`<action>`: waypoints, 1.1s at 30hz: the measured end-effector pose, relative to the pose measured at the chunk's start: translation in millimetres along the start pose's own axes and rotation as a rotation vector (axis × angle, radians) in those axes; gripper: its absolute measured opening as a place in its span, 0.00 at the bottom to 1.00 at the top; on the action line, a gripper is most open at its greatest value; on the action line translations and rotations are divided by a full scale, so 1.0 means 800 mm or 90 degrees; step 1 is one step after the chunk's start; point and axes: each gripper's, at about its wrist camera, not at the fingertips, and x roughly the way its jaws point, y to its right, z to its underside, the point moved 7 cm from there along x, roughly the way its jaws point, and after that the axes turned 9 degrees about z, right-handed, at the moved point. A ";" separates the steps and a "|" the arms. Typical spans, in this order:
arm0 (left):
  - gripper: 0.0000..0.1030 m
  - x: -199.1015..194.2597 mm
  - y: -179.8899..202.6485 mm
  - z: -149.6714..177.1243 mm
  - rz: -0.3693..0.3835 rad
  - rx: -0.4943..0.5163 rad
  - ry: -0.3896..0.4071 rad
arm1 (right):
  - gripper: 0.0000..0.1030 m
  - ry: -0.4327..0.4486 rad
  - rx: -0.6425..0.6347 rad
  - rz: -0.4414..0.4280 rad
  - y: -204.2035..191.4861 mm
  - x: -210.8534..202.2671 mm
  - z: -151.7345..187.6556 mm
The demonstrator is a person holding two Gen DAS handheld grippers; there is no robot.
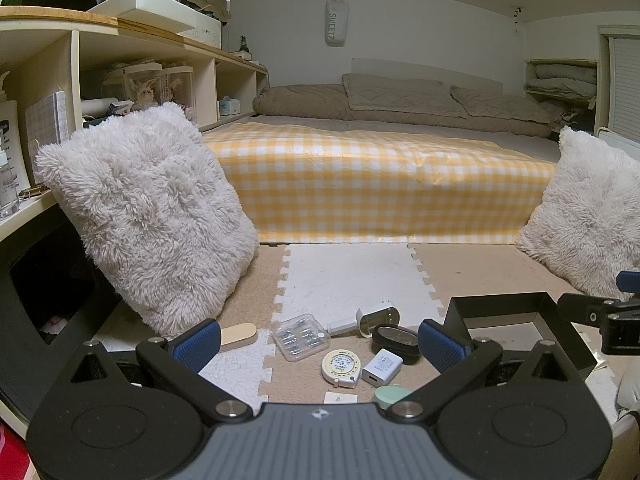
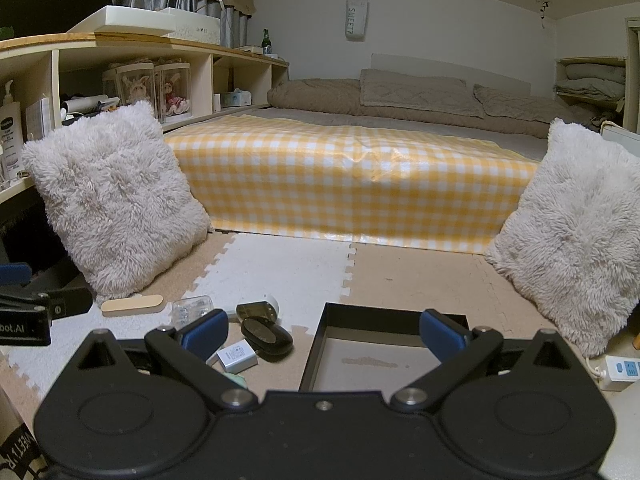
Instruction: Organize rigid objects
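Nothing picked yet: both the left gripper (image 1: 318, 340) and right gripper (image 2: 324, 334) hang wide apart, empty; next up is probably grabbing the white plastic charger cube (image 1: 382, 367) just ahead for the black rectangular tray (image 2: 316, 344).

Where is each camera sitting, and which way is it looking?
Left wrist: rides the left gripper, low over the floor mat, facing the bed, above the tape measure and charger; own open fingers show.
Right wrist: rides the right gripper, facing the bed, above the empty black tray; own open fingers show.
Both see the tray, charger and bed.
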 end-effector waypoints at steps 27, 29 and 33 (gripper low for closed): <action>1.00 0.000 0.000 0.000 0.001 -0.001 0.000 | 1.00 -0.001 0.001 0.000 0.000 0.001 -0.001; 1.00 0.000 0.000 0.000 0.001 -0.001 0.000 | 1.00 -0.001 0.001 0.000 0.001 0.000 -0.002; 1.00 0.000 0.000 0.000 0.001 -0.001 0.001 | 1.00 -0.002 0.001 0.000 0.001 0.000 -0.003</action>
